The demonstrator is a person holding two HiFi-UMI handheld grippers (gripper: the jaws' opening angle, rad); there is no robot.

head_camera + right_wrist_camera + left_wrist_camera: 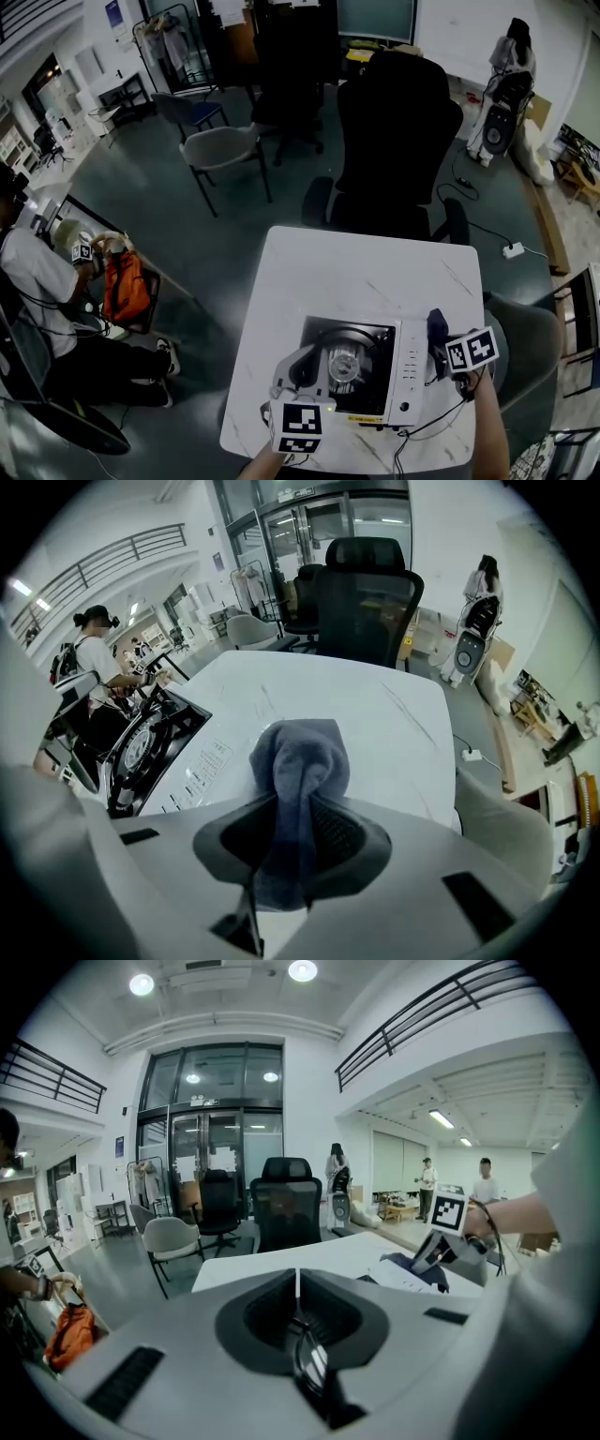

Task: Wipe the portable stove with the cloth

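Observation:
The portable stove [375, 345] sits at the near edge of the white table [356, 272], with a black burner top and a white control panel [410, 370] on its right. My left gripper [302, 367] hovers over the stove's left side. Its jaws are shut, with nothing between them [297, 1288]. My right gripper [439, 339] is at the stove's right edge, shut on a dark grey-blue cloth [298, 761] that bulges out past the fingertips. In the right gripper view the stove [155, 747] lies to the left. The left gripper view shows the right gripper [441, 1246] across the table.
A black office chair [394, 141] stands at the table's far side and a grey chair [220, 150] further left. A seated person [37, 281] with an orange bag [127, 286] is on the floor side at left. Bare tabletop lies beyond the stove.

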